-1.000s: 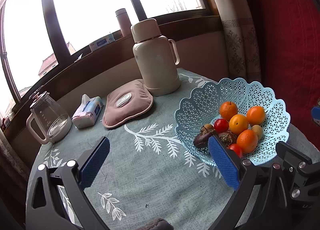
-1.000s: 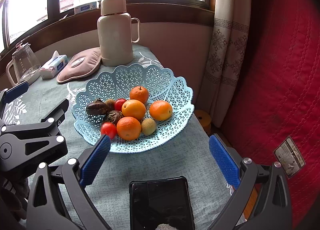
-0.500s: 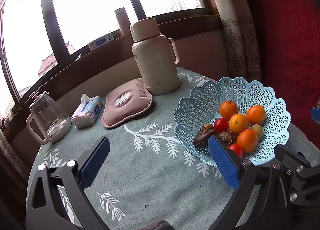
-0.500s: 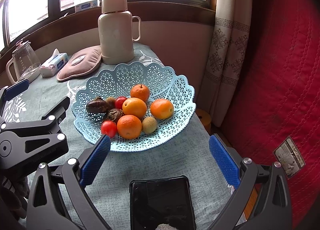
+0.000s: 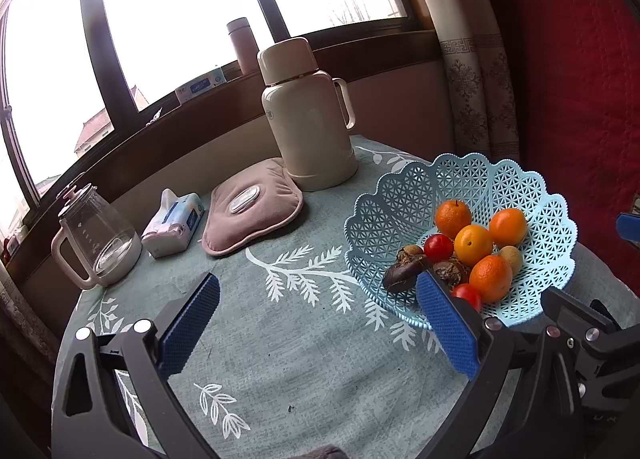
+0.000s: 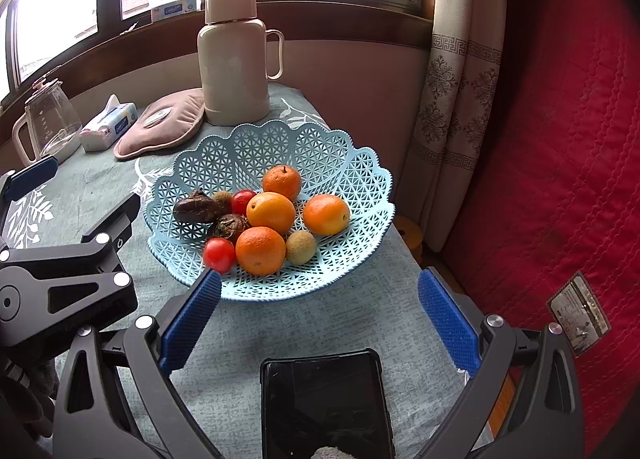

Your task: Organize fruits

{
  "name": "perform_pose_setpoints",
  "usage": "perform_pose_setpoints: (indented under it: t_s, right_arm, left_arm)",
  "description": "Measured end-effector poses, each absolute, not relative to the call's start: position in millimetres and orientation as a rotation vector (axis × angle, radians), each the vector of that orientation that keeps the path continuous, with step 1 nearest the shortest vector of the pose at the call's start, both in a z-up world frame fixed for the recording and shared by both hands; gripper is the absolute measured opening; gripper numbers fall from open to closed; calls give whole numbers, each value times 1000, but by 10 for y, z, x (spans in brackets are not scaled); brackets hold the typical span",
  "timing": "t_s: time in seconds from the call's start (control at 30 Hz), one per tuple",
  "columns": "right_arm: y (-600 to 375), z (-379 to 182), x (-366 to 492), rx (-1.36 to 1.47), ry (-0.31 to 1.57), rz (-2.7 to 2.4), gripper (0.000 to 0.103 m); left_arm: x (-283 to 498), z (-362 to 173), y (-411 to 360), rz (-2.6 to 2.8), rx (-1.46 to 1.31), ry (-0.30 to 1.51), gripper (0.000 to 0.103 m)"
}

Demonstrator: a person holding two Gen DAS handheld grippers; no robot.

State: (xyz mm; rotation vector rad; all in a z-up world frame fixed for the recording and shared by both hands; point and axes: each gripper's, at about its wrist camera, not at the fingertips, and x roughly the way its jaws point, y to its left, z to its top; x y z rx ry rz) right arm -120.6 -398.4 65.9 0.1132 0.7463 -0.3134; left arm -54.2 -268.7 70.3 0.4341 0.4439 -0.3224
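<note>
We hold the left gripper [image 5: 318,317] and right gripper [image 6: 320,307] spread wide, grasping nothing. The fruits [image 6: 270,212] sit in the blue basket [image 6: 352,179], at twelve o'clock from our right gripper.

A pale blue lattice basket [image 6: 348,175] sits upright on the surface near its right edge. Inside lie four oranges [image 6: 270,212], two red tomatoes [image 6: 218,254], a small greenish-brown fruit [image 6: 301,246] and dark brown fruits [image 6: 196,210], clustered together and touching.
</note>
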Motion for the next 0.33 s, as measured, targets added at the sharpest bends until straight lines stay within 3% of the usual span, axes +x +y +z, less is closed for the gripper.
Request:
perform_pose_setpoints:
  t_s: [0.33]
  right_arm:
    - [-3867, 667, -1201, 147, 760, -269, 100]
  left_arm:
    - [-510, 691, -2362, -259, 390, 527, 98]
